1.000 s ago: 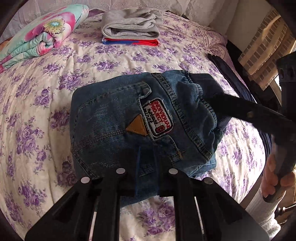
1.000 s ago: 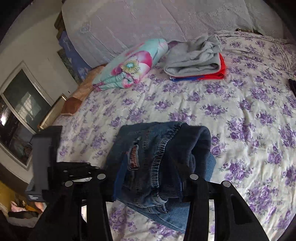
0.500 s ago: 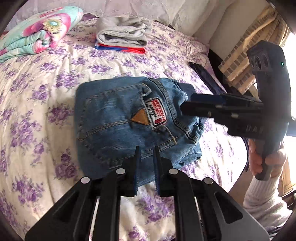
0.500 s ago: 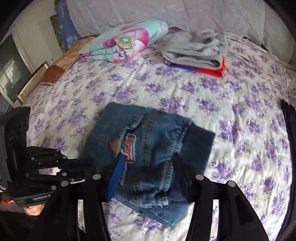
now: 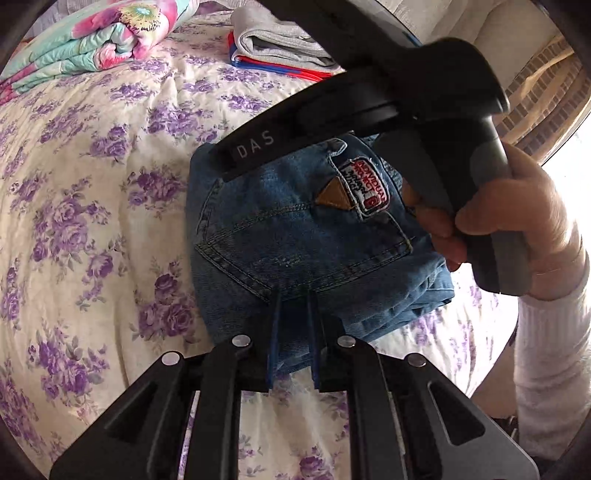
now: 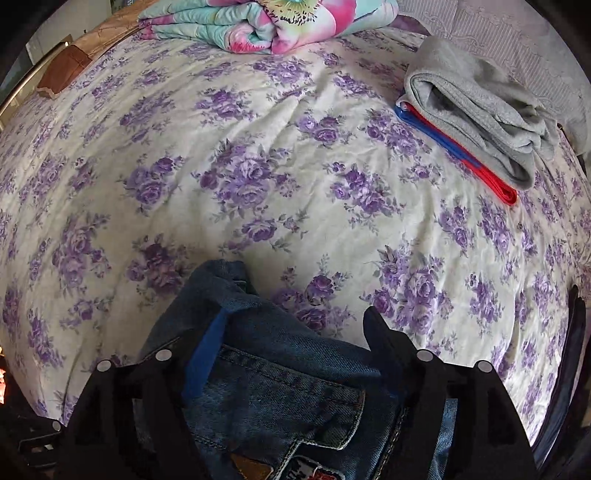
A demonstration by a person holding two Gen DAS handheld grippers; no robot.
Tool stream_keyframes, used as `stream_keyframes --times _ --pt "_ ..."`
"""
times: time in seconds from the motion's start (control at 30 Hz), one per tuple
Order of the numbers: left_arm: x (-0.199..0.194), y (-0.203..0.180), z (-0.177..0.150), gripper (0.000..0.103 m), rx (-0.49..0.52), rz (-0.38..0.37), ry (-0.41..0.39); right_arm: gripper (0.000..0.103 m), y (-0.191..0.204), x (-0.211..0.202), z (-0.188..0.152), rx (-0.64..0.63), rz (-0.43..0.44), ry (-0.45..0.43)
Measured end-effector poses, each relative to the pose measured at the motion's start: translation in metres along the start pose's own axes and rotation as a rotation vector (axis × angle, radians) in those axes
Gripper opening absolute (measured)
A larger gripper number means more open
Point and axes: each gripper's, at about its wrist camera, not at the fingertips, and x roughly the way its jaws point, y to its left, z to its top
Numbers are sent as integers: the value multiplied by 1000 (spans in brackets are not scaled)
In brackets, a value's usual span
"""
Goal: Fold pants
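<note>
Left wrist view: folded denim pants (image 5: 295, 236) lying on the floral bed (image 5: 92, 221), back pocket and embroidered patch facing up. Left gripper (image 5: 293, 317) angled steeply down at the near edge of the bundle, fingers (image 5: 274, 325) nearly together with a narrow strip of denim showing in the gap (whether actually pinching cloth, cannot tell). Right hand (image 5: 517, 221) in a white sleeve (image 5: 550, 354), wrapped around the grey handle of the other tool, whose black body crosses above the far side of the pants. Further back, a grey folded garment (image 5: 277, 40) atop red and blue ones, and a rolled flowery quilt (image 5: 85, 44).

Right wrist view: right gripper (image 6: 295, 332) aimed almost straight down over the pants (image 6: 280, 391), fingers (image 6: 205, 354) spread wide and just been opening, denim lying between them but released, not pressed. Beyond, bedspread (image 6: 295, 166), grey garment (image 6: 480, 107) to the right, quilt (image 6: 269, 22) at the top.
</note>
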Motion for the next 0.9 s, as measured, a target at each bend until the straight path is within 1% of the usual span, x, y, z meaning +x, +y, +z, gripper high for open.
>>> stream_keyframes --times 0.07,0.13,0.2,0.23,0.3,0.37,0.4,0.47,0.5,0.53,0.57,0.6,0.63,0.67,0.7,0.77,0.8,0.83,0.9 --pt "-1 -5 -2 11 17 26 -5 83 -7 1 -1 25 29 5" --pt "-2 -3 -1 11 6 19 2 82 -14 -4 0 45 77 5" --pt "-5 -4 -1 11 4 10 5 80 -23 -22 -3 75 116 -15" --pt "-7 -4 -1 11 6 11 5 80 -26 -37 -6 88 121 -44" --pt "-9 -2 0 12 -2 2 8 82 -34 -74 -20 89 142 -129" --pt "-10 1 2 13 -15 -19 9 89 -46 -108 -42 102 159 -208" --pt "-10 3 2 13 -21 -29 10 93 -54 -118 -53 120 181 -232" --pt "-11 9 2 16 -40 -60 10 94 -71 -128 -83 187 239 -256" --pt "-12 10 2 22 -48 -86 9 94 -79 -126 -98 232 258 -254" --pt "-15 13 1 38 -56 -117 6 94 -87 -122 -118 289 268 -250" --pt "-19 18 2 52 -66 -123 -9 94 -95 -118 -138 350 273 -248" --pt "-26 25 2 81 -80 -102 -49 94 -104 -108 -155 410 278 -246" --pt "-36 29 0 93 -94 -80 -97 94 -113 -100 -174 476 288 -244" --pt "-43 36 1 93 -109 -76 -130 94 -120 -89 -189 539 311 -244" --pt "-49 44 2 93 -128 -94 -140 94 -129 -80 -205 604 356 -243" --pt "-54 61 5 93 -179 -142 -143 94 -139 -58 -229 715 490 -226" --pt "-54 69 6 93 -201 -148 -142 94 -142 -48 -236 751 551 -212" --pt "-53 75 8 93 -223 -145 -139 94 -143 -39 -239 775 591 -197" --pt "-51 85 10 93 -263 -159 -124 94 -143 -26 -240 797 630 -182"
